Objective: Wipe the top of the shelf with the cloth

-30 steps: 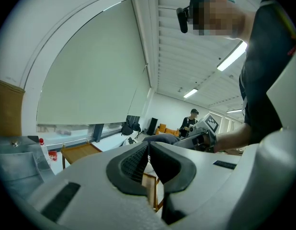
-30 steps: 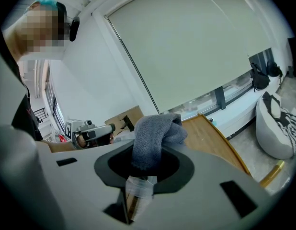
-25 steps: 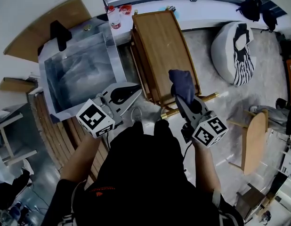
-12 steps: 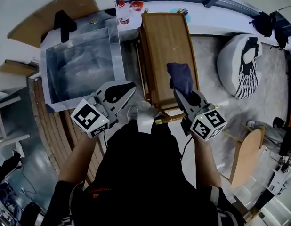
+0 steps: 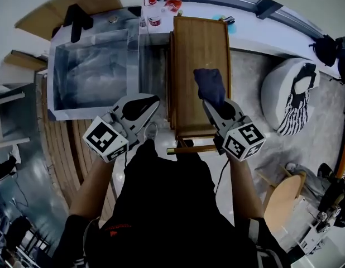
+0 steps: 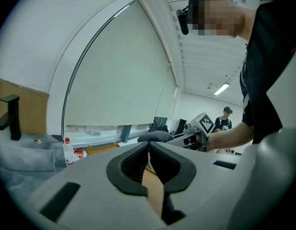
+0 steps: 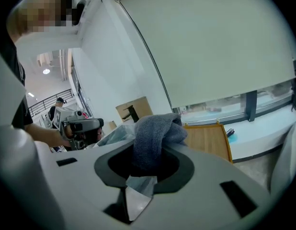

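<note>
The wooden shelf (image 5: 199, 54) stands lengthwise ahead of me, its flat top bare wood. A dark blue-grey cloth (image 5: 209, 86) is bunched over the right part of that top, and my right gripper (image 5: 214, 101) is shut on it. In the right gripper view the cloth (image 7: 155, 135) bulges up out of the jaws, with the shelf top (image 7: 209, 139) beyond. My left gripper (image 5: 144, 106) hangs left of the shelf, off its top, with jaws shut on nothing. In the left gripper view its fingertips (image 6: 148, 152) meet, and the cloth (image 6: 155, 136) shows past them.
A clear plastic box (image 5: 94, 74) sits left of the shelf. Small bottles (image 5: 154, 21) stand on the white ledge (image 5: 262, 32) at the shelf's far end. A striped beanbag (image 5: 295, 96) lies on the floor at right, a wooden stool (image 5: 278, 197) nearer.
The head view has swung, so the shelf now runs straight away from me. My right gripper holds the cloth over the shelf top as before. The left gripper stays shut beside the shelf.
</note>
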`<action>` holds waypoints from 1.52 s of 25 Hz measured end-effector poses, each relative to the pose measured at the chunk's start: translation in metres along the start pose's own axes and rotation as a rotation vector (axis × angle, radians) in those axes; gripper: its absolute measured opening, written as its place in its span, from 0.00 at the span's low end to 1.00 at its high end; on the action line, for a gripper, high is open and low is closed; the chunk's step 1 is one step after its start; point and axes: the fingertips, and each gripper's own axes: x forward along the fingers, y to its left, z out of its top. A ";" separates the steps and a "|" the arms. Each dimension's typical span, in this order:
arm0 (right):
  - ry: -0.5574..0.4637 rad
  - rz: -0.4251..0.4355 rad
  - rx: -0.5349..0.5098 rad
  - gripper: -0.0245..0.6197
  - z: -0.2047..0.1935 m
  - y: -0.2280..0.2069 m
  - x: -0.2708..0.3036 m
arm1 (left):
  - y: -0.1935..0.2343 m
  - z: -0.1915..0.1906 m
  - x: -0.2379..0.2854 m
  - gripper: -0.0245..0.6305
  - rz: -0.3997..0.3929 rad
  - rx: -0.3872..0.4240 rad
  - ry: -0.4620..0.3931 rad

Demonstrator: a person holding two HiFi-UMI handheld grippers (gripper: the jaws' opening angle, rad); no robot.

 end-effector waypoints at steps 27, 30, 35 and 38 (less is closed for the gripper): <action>0.165 0.124 -0.215 0.18 0.001 -0.114 0.150 | 0.030 -0.049 0.030 0.08 0.195 -0.137 0.076; 0.190 0.123 -0.243 0.18 -0.005 -0.121 0.175 | 0.039 -0.058 0.027 0.08 0.200 -0.151 0.081; 0.227 0.112 -0.266 0.18 -0.015 -0.134 0.211 | 0.051 -0.072 0.024 0.08 0.195 -0.171 0.087; 0.243 0.103 -0.279 0.18 -0.021 -0.145 0.231 | 0.056 -0.079 0.024 0.08 0.191 -0.181 0.090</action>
